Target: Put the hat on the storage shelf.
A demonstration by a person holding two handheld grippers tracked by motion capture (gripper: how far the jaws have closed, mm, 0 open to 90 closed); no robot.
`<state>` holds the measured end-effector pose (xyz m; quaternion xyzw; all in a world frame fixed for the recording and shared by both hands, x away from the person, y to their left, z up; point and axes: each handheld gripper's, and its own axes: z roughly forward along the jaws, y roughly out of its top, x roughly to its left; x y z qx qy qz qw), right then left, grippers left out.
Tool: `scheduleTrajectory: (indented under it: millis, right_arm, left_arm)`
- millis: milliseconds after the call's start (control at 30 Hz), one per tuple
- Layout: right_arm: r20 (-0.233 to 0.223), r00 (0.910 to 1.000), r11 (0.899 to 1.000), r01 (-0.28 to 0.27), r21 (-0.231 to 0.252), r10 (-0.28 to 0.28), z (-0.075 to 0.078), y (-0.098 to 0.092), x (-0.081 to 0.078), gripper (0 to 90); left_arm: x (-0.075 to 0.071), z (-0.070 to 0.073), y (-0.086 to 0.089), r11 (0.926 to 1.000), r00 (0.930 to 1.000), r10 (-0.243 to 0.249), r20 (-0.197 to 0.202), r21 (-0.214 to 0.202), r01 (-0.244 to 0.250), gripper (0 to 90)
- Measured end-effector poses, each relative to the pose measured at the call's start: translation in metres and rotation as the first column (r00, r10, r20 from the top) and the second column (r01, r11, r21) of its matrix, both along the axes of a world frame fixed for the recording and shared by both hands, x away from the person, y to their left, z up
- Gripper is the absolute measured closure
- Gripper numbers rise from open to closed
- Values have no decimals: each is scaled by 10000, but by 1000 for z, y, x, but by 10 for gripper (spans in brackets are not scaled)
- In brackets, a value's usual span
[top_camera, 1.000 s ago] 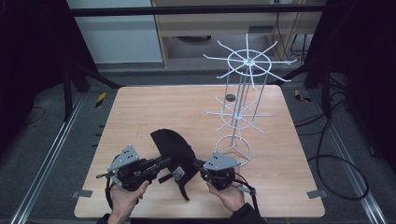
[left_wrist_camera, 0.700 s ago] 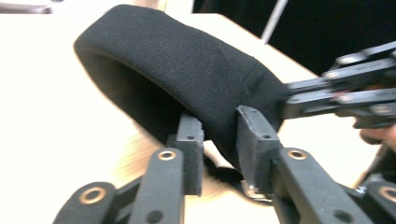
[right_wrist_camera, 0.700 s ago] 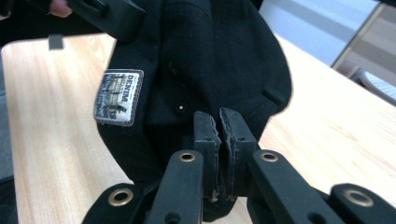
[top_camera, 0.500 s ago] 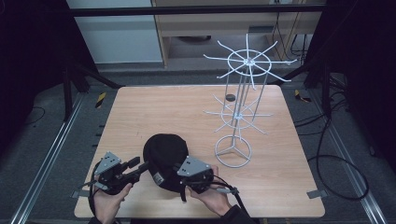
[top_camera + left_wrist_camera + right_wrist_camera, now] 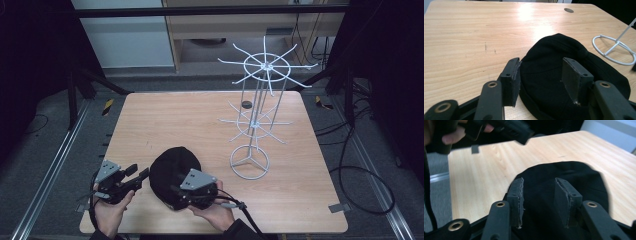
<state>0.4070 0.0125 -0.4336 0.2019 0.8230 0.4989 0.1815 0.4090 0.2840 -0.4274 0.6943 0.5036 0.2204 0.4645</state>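
A black cap [image 5: 172,167] lies flat and rounded on the wooden table [image 5: 200,120] near its front edge. My left gripper [image 5: 140,175] sits just left of the cap; in the left gripper view [image 5: 541,75] its jaws stand apart with the cap's [image 5: 559,50] edge between them, pads off the cloth. My right gripper [image 5: 176,191] rests over the cap's near right side; in the right gripper view [image 5: 539,195] the pads stand apart above the black cloth [image 5: 574,175]. Both pairs of jaws have just been opening.
A white wire display stand [image 5: 257,95] with a ring base [image 5: 249,162] rises right of the cap; that base ring [image 5: 614,50] also appears in the left gripper view. A small dark disc [image 5: 246,104] lies behind it. The left gripper's body [image 5: 509,128] is close ahead of the right one.
The cap, held up folded between both shut grippers a second ago, now lies spread on the table. Both hands moved left and toward the front edge, and both jaws opened.
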Motion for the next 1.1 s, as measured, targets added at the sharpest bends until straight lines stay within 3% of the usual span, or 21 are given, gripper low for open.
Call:
scheduleTrajectory:
  millis: [200,400,600,800,933,1100]
  right_arm:
    - [-228,9937,9935,1104,284,-1098,5,-55,0,502]
    - [-386,9708,9715,2369,11,-2367,-10,-117,-4,463]
    - [-736,9342,9363,3510,134,-3491,-21,-169,-4,406]
    - [-653,8944,8963,4433,-8,-4425,-23,-209,-5,380]
    - [-756,8645,8674,4975,-116,-4969,-27,-229,-3,375]
    - [-810,8402,8440,5354,-318,-5361,-33,-241,2,366]
  left_arm:
    - [0,3,-8,9998,9998,-186,-29,13,186,459]
    - [3,7,-25,9980,9985,-532,-151,337,537,430]
    - [8,13,-47,9933,9957,-896,-249,714,912,408]
    - [13,16,-68,9881,9928,-1096,-475,1029,1140,400]
    - [19,13,-80,9861,9914,-1073,-750,1188,1157,400]
    - [28,7,-90,9831,9887,-993,-1122,1428,1149,398]
